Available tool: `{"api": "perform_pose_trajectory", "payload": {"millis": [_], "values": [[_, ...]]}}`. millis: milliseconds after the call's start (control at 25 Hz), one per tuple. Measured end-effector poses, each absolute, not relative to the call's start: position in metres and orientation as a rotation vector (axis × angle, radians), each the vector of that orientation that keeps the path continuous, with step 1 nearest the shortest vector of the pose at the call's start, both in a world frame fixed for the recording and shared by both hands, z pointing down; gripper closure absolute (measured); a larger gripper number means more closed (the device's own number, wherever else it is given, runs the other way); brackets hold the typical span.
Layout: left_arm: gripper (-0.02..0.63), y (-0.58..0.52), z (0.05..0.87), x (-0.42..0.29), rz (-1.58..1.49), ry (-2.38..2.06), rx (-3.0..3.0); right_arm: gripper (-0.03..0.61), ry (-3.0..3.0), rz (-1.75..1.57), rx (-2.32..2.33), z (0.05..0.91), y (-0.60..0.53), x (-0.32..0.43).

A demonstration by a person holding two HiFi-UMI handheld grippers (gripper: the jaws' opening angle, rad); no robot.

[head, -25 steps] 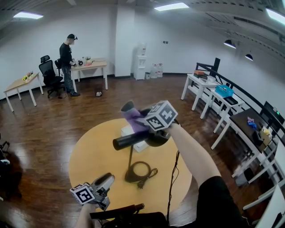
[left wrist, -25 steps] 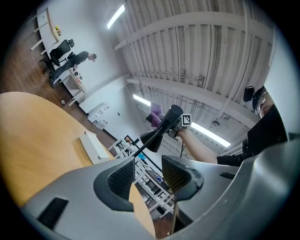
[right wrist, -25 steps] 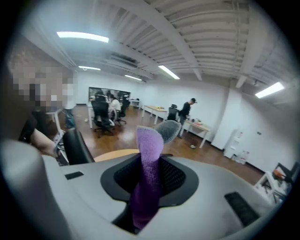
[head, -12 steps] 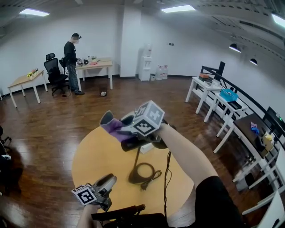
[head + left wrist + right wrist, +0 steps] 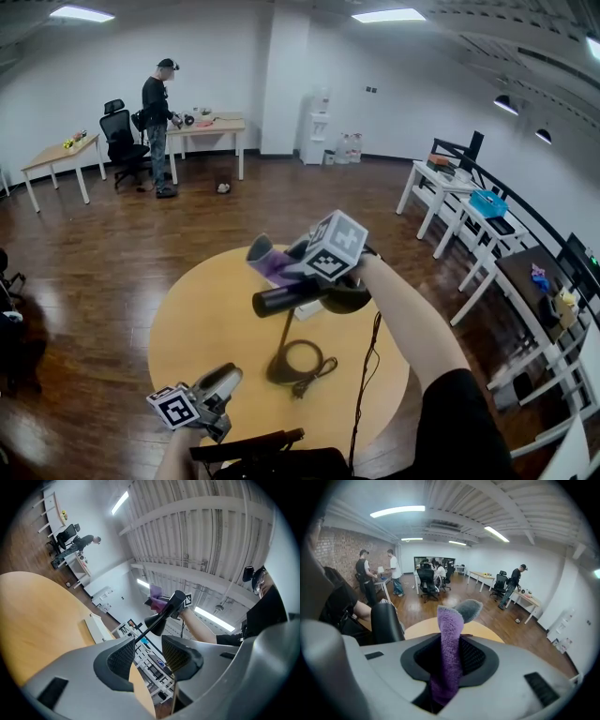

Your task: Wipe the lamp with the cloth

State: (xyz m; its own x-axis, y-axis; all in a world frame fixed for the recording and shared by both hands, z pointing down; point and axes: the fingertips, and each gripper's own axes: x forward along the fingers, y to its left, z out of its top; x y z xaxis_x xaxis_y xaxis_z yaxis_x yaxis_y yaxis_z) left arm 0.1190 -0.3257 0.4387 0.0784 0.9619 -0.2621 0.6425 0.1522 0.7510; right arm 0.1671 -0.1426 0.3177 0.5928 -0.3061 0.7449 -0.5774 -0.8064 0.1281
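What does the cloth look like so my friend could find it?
Look for the big round yellow table with a black lamp standing on it. Right by the lamp's head, the right gripper pinches the cloth. It is fuzzy and purple with a grey tip, unlike the smooth black lamp.

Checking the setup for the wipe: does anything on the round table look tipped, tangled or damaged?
Nothing stands out. The lamp stands on its base on the table, with its cord lying loosely beside the base. The right hand-held gripper holds the purple cloth by the lamp's head.
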Motion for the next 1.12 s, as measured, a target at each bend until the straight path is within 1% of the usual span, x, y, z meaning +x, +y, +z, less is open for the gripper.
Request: {"api": "perform_pose_trajectory", "payload": {"millis": [240, 720, 1120], "values": [[0.439, -0.319, 0.442, 0.112, 0.512, 1.619, 1.59, 0.479, -0.552, 1.196, 2.307, 0.341, -0.082, 0.154], [0.439, -0.309, 0.446, 0.087, 0.47, 1.541, 1.636, 0.477, -0.274, 1.216, 2.427, 0.363, 0.024, 0.156], [0.439, -0.31, 0.445, 0.06, 0.451, 1.517, 1.688, 0.477, -0.021, 1.137, 2.569, 0.369, 0.092, 0.142]]}}
